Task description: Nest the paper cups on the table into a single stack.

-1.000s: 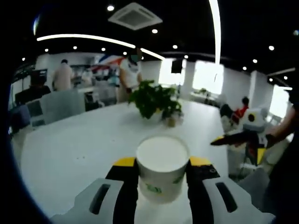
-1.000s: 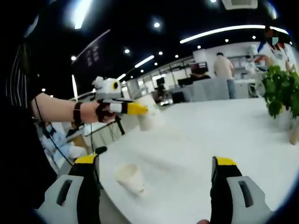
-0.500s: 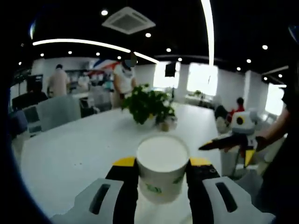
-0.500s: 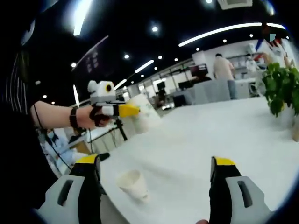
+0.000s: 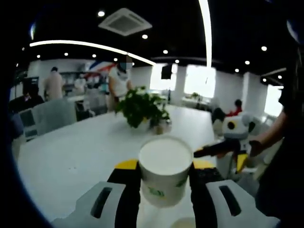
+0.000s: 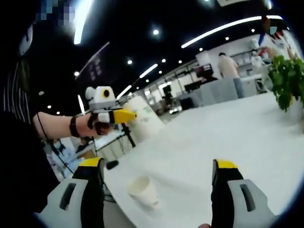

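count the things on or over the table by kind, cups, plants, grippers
cups: 2, one held in the left gripper, one lying on the table
plants: 1
grippers: 2, left and right
total: 5

Held cup base hidden between claw jaws, second cup cut off

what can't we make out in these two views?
- Left gripper view: the held white paper cup hides the tabletop beneath; its base sits behind the left hand-held gripper jaws.
- Left gripper view: a pale round shape at the bottom edge is cut off, unidentifiable.
- Right gripper view: the small white paper cup on the white table is blurred; upright or tilted unclear.
- Green potted plant: cropped at the right edge.
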Available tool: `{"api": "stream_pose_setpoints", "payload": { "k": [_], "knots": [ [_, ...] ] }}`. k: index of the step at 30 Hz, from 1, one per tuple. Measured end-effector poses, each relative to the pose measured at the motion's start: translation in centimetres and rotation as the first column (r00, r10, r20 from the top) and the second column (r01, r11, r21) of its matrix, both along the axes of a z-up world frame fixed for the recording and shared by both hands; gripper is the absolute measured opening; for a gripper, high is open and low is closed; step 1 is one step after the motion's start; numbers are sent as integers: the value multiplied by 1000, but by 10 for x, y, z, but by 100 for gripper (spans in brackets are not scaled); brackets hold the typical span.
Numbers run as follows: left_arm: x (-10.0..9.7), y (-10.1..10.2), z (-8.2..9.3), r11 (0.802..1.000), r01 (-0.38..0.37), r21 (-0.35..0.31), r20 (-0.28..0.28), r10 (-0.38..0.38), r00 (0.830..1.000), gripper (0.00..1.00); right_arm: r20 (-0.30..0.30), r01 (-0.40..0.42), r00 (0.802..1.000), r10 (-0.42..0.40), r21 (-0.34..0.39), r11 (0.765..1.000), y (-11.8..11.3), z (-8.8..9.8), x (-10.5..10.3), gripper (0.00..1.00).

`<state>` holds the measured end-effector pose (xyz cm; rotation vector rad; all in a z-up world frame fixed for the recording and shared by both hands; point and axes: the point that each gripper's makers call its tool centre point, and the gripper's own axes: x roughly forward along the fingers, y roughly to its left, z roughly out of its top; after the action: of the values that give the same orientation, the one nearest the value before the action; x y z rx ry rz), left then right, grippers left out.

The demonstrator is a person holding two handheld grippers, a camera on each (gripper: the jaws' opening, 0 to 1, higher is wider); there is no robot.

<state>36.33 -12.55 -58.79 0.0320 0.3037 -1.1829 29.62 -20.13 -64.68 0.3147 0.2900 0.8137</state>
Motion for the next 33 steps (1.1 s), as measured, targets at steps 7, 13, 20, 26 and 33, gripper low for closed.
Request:
{"api": "stream_pose_setpoints", "payload": {
  "k": [7, 13, 20, 26, 33],
  "knots": [
    [-11, -4, -1, 1000, 15, -14, -14, -15, 1000, 39, 0, -36, 999, 36, 15, 999, 9, 2, -7, 89],
    [-15, -7, -4, 999, 19, -26, -29, -19, 999, 39, -8, -75, 997, 76, 34, 997, 21, 3, -13, 84],
    [-18, -9, 0, 999, 19, -51, -47, -22, 999, 39, -14, -106, 994, 107, 45, 993, 32, 3, -15, 80],
    [-19, -8, -2, 999, 22, -49, -50, -25, 998, 39, 1, -141, 990, 141, 60, 988, 44, 10, -14, 76],
    [-22, -8, -2, 998, 24, -60, -67, -29, 997, 39, 10, -160, 987, 160, 107, 981, 54, 18, -12, 72]
  ]
}}
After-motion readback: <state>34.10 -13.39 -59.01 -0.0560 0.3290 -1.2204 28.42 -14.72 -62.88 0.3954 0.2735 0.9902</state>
